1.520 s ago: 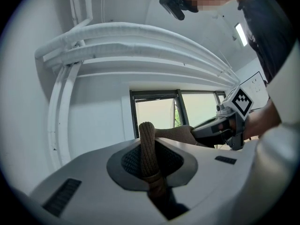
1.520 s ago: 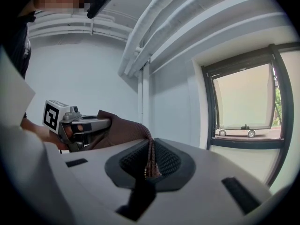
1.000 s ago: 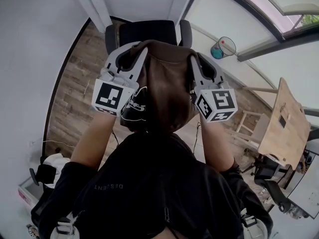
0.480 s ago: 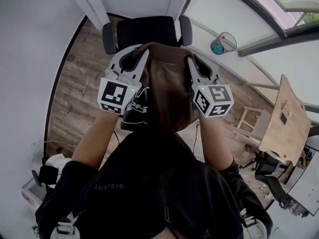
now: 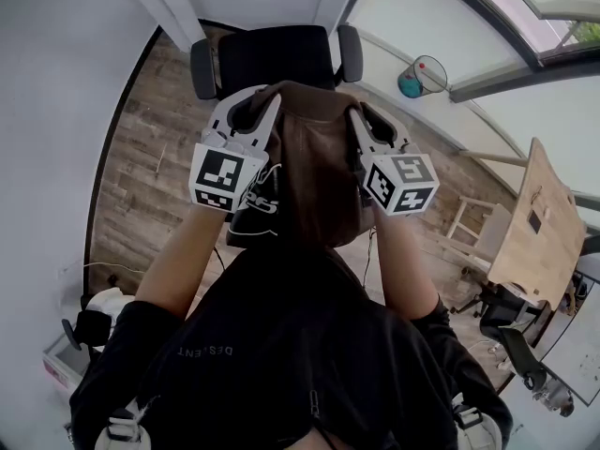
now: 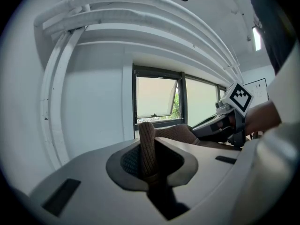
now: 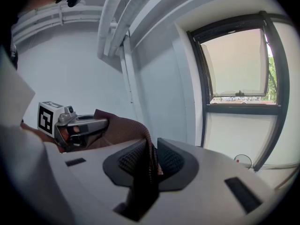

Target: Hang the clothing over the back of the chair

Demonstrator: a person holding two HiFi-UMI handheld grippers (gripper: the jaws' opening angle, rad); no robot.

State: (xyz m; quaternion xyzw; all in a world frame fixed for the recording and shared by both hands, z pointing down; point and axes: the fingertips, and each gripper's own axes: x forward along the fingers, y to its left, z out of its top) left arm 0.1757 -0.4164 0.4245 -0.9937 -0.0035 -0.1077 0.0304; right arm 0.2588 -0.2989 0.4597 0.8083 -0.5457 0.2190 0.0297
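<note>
Holding the brown garment point(image 5: 314, 167) above the chair point(image 5: 277, 59), I pinch it in my left gripper point(image 5: 255, 101); right gripper point(image 5: 362, 112) jaws, just widening, clasp it too.

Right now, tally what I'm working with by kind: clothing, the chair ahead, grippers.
Brown knitted garment: 1
Black office chair with armrests: 1
White two-jaw grippers with marker cubes: 2, the left gripper and the right gripper, whose jaws have just been opening with the garment between them
Total: 4
</note>
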